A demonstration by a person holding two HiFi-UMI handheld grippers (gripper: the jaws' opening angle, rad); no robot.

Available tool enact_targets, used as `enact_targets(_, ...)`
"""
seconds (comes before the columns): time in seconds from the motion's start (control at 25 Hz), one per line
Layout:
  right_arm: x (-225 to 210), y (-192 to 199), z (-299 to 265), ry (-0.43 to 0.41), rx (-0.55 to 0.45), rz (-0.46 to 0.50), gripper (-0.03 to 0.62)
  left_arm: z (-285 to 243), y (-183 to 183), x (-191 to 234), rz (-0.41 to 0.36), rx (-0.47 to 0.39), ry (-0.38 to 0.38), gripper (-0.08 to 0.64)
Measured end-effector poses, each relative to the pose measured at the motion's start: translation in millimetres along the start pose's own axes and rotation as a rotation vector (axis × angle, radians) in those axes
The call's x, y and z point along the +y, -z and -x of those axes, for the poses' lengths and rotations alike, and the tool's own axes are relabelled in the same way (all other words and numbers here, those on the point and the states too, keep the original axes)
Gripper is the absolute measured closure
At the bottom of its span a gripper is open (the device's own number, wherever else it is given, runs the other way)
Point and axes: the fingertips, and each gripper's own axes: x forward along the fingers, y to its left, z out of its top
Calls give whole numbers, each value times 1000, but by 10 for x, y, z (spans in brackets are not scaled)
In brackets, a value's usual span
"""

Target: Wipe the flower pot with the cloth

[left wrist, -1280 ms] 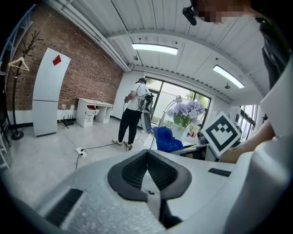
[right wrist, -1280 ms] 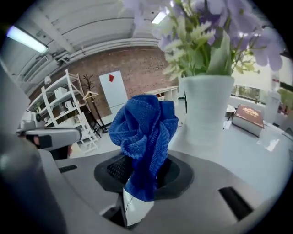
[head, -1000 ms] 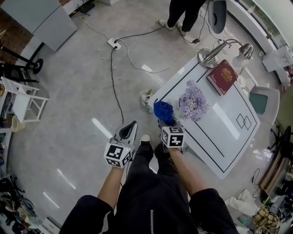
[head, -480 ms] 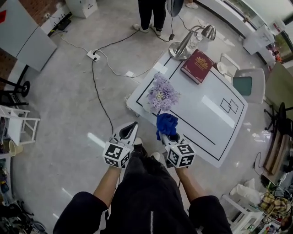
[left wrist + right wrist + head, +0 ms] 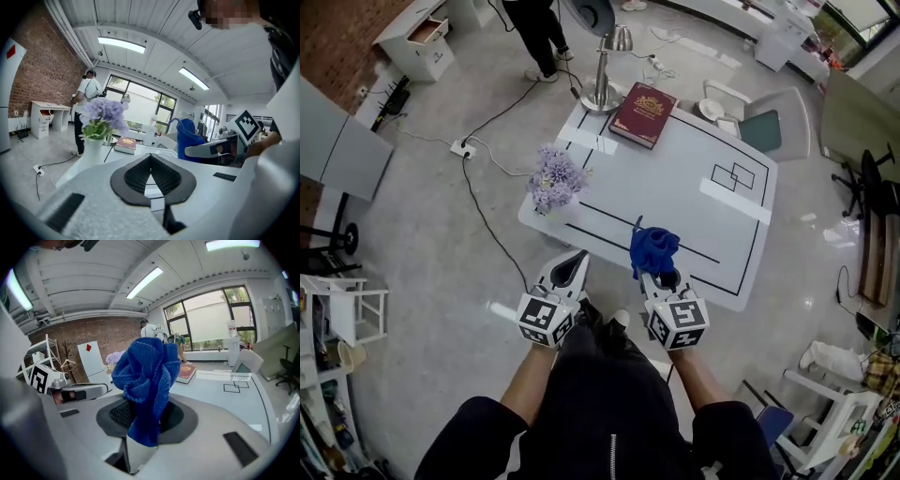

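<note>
While the right gripper is clamping its jaws on the bunched blue cloth over the near tabletop edge, the left gripper is hanging beside it, jaws together, empty. Farther off, the flower pot is standing at the left corner. Risk: unbraced and top-heavy, it is liable to tip off the edge under a sideways wipe.

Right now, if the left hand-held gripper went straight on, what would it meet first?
Probably the near edge of the white table, just ahead of the left hand-held gripper. The flower pot stands left of that line. Height is unclear; it might skim over.
</note>
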Motion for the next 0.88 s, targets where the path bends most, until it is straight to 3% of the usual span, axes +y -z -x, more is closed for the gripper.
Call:
enact_targets(0.32, -213, -18, 286, 14, -37, -3, 482, -133, 26, -368, -37, 21, 25, 555)
enact_targets(0.88, -253, -26, 371, -4, -39, -1, 482, -126, 74, -484, -51, 29, 21, 555)
